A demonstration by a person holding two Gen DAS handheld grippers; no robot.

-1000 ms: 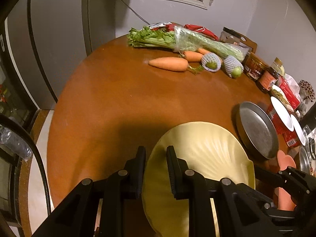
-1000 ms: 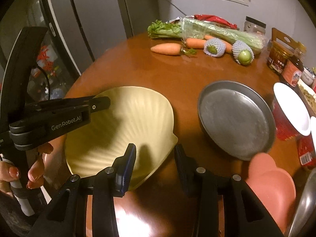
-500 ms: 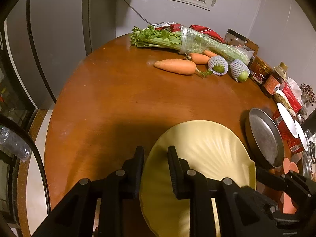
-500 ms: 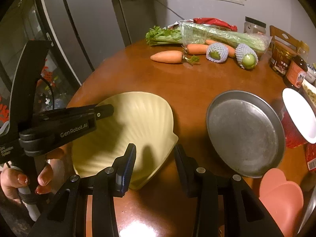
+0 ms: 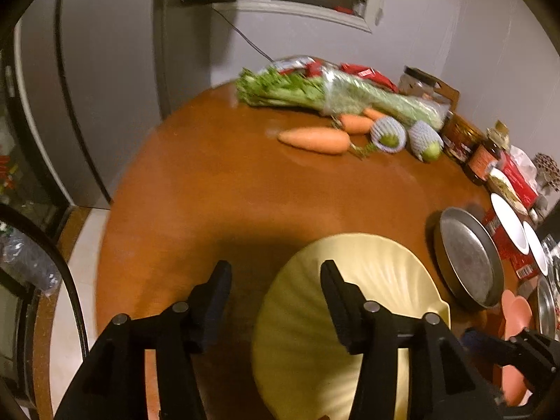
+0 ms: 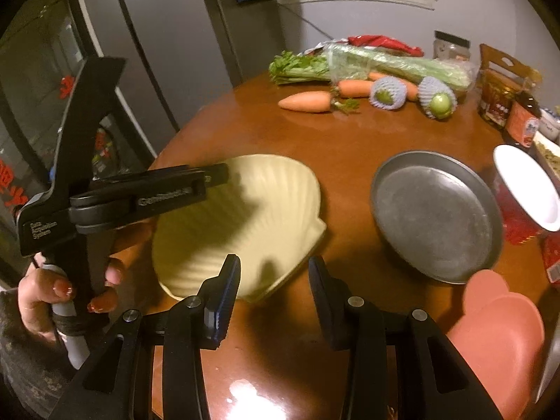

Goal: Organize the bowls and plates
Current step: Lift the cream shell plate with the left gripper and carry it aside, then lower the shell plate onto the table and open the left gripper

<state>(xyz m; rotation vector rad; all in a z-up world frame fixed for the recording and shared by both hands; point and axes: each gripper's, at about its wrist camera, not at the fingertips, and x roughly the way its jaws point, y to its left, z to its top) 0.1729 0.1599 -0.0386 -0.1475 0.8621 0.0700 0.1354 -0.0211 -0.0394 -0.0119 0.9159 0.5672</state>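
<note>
Glossy round wooden table [image 5: 217, 210]; ribbed cream shell-shaped plate [image 5: 381, 266]; dull metal pan [image 5: 469, 259].

Shell plate [image 6: 259, 210]: pale yellow, ribbed, flat on table nr front-left edge. Metal pan [image 6: 434, 213]: grey, round, upright, apart to its right. Pink dish [image 6: 497, 332]: front-right edge.

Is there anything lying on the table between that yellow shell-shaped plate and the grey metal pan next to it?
Nothing visible. Only bare brown table separates the shell-shaped plate from the metal pan. The pink heart-shaped dish lies nearer the camera, off that line.
</note>
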